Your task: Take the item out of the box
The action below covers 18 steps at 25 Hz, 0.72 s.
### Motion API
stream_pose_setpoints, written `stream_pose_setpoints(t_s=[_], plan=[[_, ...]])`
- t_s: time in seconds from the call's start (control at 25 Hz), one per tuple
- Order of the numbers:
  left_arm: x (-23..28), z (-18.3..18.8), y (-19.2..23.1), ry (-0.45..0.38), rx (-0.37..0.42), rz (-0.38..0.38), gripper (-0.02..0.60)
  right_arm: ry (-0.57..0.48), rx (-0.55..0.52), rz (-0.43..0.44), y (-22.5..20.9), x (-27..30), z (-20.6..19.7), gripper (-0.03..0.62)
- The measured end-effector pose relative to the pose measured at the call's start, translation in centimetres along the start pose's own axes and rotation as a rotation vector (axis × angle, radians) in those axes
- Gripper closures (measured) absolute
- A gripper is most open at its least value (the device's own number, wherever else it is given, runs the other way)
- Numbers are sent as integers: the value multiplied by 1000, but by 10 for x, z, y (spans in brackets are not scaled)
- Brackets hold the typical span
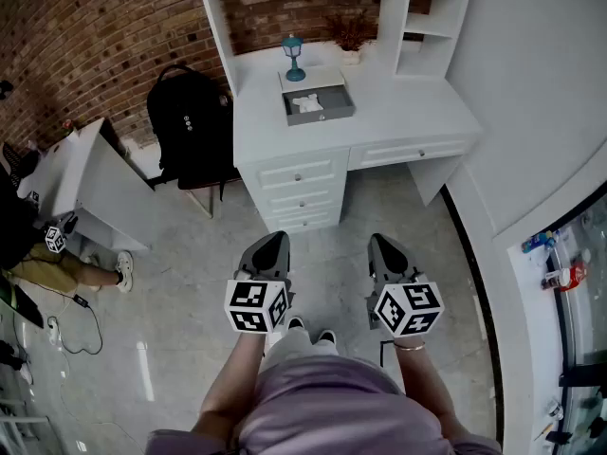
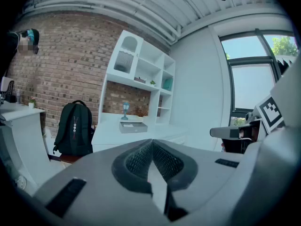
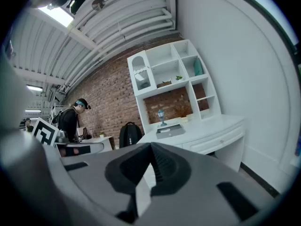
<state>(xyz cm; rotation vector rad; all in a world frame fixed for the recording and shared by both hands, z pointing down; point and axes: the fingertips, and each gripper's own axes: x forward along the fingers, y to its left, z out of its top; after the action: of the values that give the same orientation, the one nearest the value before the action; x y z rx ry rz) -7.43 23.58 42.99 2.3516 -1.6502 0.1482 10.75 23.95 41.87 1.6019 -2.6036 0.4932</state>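
Observation:
A grey open box (image 1: 319,103) sits on the white desk (image 1: 417,112) far ahead, with a white item (image 1: 308,103) lying inside it. The box also shows small in the left gripper view (image 2: 132,126) and in the right gripper view (image 3: 170,131). My left gripper (image 1: 275,240) and right gripper (image 1: 381,242) are held side by side over the floor, well short of the desk. Both point toward the desk. The left gripper (image 2: 151,142) has its jaws closed together with nothing between them. The right gripper (image 3: 151,147) looks the same, jaws meeting and empty.
A teal lamp (image 1: 294,57) stands just behind the box, and a dried plant (image 1: 352,36) sits further back. A black backpack (image 1: 188,126) rests on a chair left of the desk drawers (image 1: 299,192). A small white table (image 1: 76,173) and a seated person's leg (image 1: 66,268) are at left.

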Motion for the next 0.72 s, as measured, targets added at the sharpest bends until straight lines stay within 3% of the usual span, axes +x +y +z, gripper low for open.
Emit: stream_pose_setpoints(t_s=[0.72], plan=[[10, 0, 1, -10, 1, 1, 580, -35, 17, 46, -7, 2, 4, 592]])
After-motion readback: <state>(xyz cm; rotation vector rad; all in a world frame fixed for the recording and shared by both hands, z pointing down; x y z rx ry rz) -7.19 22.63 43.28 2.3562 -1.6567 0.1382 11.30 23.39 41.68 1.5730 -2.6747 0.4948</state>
